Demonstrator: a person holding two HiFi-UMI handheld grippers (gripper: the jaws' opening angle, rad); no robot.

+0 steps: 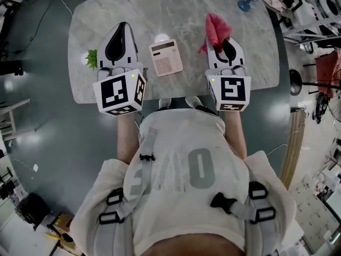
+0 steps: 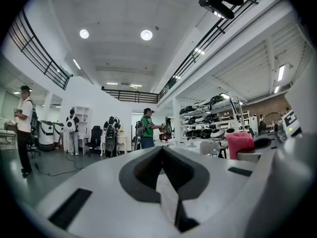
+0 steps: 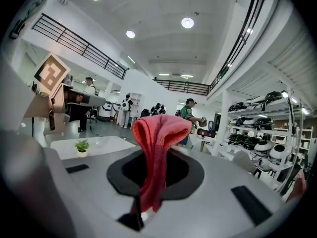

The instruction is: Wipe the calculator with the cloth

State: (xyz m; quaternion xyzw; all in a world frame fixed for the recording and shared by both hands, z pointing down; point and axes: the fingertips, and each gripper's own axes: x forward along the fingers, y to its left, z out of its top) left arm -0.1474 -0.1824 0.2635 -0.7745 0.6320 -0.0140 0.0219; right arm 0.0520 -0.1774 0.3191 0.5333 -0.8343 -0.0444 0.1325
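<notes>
Right gripper (image 1: pixel 225 46) pinches cloth (image 1: pixel 216 30) by one end, leaving loose fabric for wiping; left gripper (image 1: pixel 122 28), jaws together, empty, hovers near calculator (image 1: pixel 165 57) on counter (image 1: pixel 186 9).

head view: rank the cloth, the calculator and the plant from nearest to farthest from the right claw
1. cloth, pinched in the right claw itself.
2. calculator, flat on the table, to that claw's left.
3. plant, at the table's far left edge.

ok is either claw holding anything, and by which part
Right claw grips the pink cloth by one end, the rest bunched past its tips. Left claw is shut, empty.
</notes>
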